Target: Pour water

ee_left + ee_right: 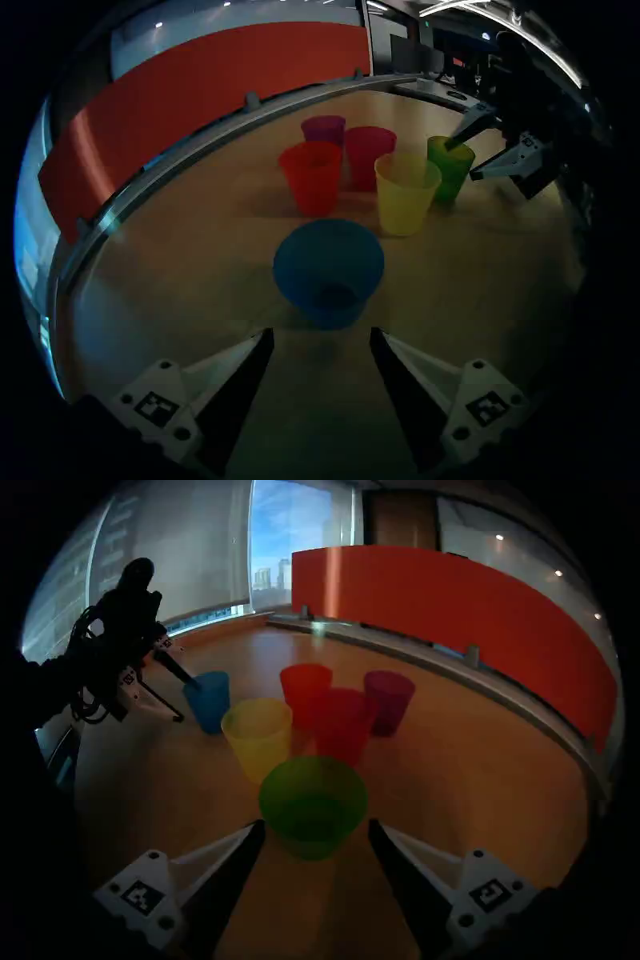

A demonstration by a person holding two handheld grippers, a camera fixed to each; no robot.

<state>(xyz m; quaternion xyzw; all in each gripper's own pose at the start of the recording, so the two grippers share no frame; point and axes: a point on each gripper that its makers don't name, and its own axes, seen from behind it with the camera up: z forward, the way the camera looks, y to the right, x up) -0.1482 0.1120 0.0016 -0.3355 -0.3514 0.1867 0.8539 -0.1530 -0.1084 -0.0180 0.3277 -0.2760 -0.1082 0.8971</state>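
Note:
A blue cup stands upright on the wooden table just ahead of my left gripper, whose open fingers flank its base without touching. A green cup stands the same way between the open fingertips of my right gripper. In the left gripper view the right gripper straddles the green cup at the far right. In the right gripper view the left gripper reaches toward the blue cup at the left. Whether either cup holds water cannot be made out.
Between the two stand a yellow cup, a red cup, a crimson cup and a purple cup, close together. A red partition runs along the table's far edge. A person's dark sleeve holds the left gripper.

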